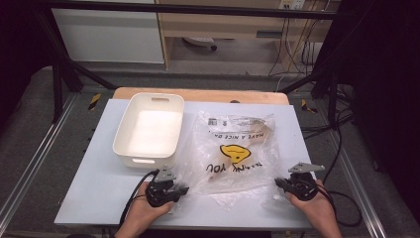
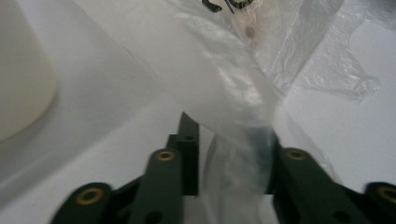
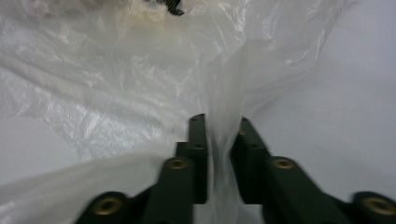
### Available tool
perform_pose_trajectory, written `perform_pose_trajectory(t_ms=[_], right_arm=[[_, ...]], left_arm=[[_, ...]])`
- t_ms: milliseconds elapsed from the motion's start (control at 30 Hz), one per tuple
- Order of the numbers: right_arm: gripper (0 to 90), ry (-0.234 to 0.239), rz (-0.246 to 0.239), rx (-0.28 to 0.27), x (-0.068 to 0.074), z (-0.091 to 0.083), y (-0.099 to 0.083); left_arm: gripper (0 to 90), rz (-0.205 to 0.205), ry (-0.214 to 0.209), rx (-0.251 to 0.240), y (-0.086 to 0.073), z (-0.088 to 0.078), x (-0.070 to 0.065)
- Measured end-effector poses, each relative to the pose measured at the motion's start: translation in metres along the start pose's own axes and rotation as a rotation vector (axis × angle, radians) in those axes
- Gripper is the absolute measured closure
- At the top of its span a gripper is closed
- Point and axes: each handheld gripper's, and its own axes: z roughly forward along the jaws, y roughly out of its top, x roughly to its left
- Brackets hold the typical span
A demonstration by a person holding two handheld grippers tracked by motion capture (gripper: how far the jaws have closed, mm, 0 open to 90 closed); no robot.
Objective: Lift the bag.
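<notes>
A: Where does the clear plastic bag (image 1: 236,151) lie from each gripper?

B: It spreads flat between them, ahead of both. The left gripper (image 1: 182,190) has the bag's near left corner between its jaws, which stand parted with film bunched in the gap and no clear pinch. The right gripper (image 1: 278,183) has the near right corner the same way, loosely

A: And the white tub (image 1: 148,130)?

B: Just beyond the left gripper, beside the bag, so the left hand is nearer
</notes>
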Motion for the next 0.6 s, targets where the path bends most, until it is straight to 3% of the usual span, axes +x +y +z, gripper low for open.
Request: perform_pose_trajectory(t_ms=[200, 233, 433, 600], right_arm=[[37.8, 0.021, 0.045, -0.073, 0.001, -0.003, 0.002], [30.7, 0.003, 0.04, -0.088, 0.002, -0.004, 0.003], [8.7, -0.014, 0.044, -0.158, 0.006, -0.007, 0.01], [4.8, -0.011, 0.049, -0.222, 0.008, -0.013, 0.018]], left_arm=[[30.7, -0.028, 0.045, -0.073, 0.0, -0.017, 0.0], [28.8, -0.034, 0.045, -0.089, -0.001, -0.02, -0.001], [15.8, -0.05, 0.032, -0.158, -0.001, -0.034, -0.002], [13.0, -0.095, 0.04, -0.209, -0.002, -0.044, 0.002]])
